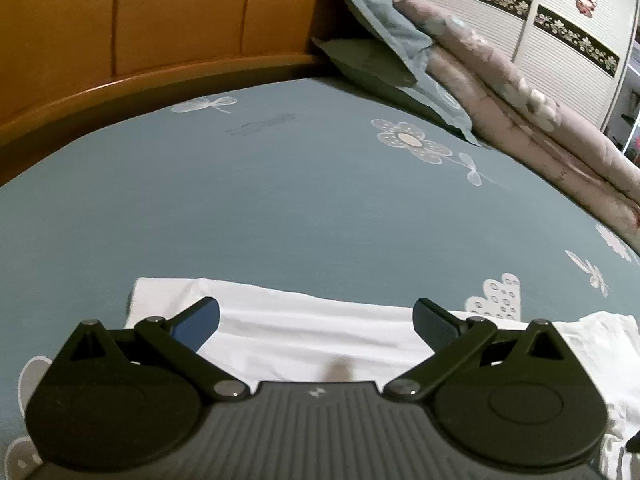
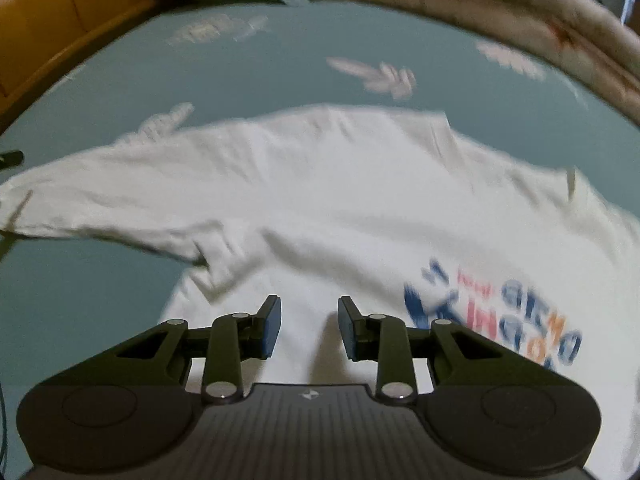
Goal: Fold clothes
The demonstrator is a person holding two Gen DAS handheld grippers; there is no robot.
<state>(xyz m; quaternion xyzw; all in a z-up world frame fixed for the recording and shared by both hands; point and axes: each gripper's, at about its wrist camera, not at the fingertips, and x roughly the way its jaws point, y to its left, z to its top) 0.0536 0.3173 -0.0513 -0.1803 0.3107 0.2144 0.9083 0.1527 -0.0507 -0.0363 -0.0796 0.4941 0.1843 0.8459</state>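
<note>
A white T-shirt [image 2: 320,184] with a blue and red print [image 2: 500,312] lies spread on the bed, one sleeve stretched out to the left. The right wrist view is blurred. My right gripper [image 2: 310,318] hovers over the shirt's body beside the print, its jaws partly apart with nothing pinched between them. In the left wrist view a strip of the white T-shirt [image 1: 304,332] lies flat under my left gripper [image 1: 316,312], which stands wide open above the cloth's far edge and holds nothing.
The bed sheet [image 1: 280,200] is teal with white flowers. A wooden headboard [image 1: 160,20] runs along the far side. A teal pillow [image 1: 384,36] and a folded pink quilt [image 1: 520,112] are stacked at the far right, before a white wardrobe [image 1: 560,12].
</note>
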